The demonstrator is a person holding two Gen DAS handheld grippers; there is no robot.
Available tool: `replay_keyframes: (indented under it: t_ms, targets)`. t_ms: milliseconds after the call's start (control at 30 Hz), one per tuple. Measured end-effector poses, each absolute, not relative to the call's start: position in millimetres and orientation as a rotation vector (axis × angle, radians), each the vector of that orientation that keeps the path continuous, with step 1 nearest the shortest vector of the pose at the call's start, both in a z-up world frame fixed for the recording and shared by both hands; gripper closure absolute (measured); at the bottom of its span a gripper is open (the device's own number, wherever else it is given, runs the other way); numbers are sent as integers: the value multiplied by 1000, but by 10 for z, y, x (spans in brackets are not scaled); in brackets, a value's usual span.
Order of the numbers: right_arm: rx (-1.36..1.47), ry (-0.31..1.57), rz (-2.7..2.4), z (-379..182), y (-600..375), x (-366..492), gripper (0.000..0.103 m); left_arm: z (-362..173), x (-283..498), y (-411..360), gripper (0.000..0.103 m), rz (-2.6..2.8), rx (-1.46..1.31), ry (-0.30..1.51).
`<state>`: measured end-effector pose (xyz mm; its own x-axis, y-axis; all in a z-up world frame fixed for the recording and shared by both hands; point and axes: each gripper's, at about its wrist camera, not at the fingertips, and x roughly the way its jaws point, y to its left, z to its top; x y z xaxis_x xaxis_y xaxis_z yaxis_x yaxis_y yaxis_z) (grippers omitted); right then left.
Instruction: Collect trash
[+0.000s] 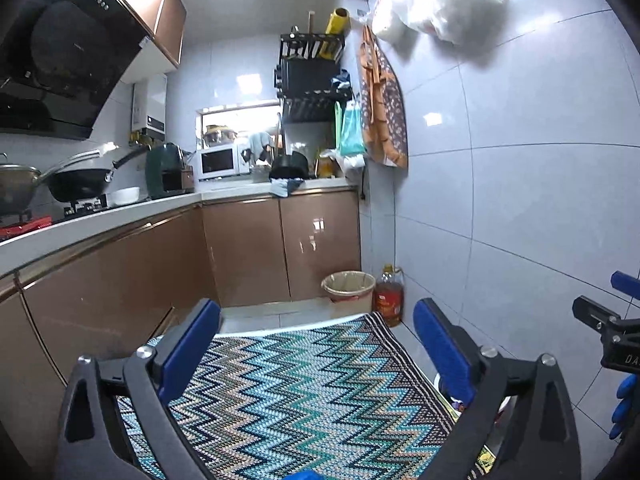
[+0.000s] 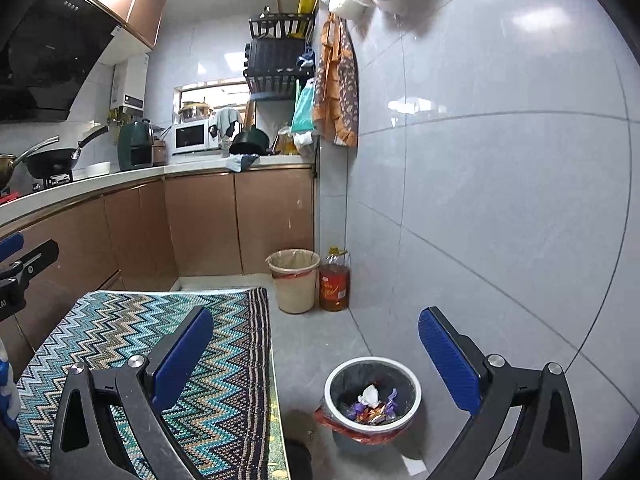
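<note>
A small white-rimmed trash bin (image 2: 414, 380) with a dark liner stands on the floor beside the table; it holds a crumpled white tissue (image 2: 369, 395) and several coloured wrappers (image 2: 374, 412). My right gripper (image 2: 316, 354) is open and empty, above the table's right edge and the bin. My left gripper (image 1: 316, 344) is open and empty over the zigzag-patterned tablecloth (image 1: 304, 392). The bin is almost hidden behind the right finger in the left wrist view. The right gripper's tip (image 1: 600, 320) shows at that view's right edge.
A beige lined bin (image 2: 294, 280) and a bottle of oil (image 2: 334, 280) stand by the far cabinets. A counter with woks, a kettle and a microwave (image 2: 192, 136) runs along the left. A tiled wall (image 2: 500, 200) is on the right.
</note>
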<state>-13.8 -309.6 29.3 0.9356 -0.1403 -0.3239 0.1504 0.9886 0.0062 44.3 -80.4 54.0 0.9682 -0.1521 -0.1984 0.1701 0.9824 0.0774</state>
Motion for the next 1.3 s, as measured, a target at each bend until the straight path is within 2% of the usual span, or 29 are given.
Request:
replay_keyframes:
  t_ms: [1300]
  targets:
    - [-2, 292, -226, 289, -3178, -234, 0, 545, 519, -417, 4, -25, 54, 172]
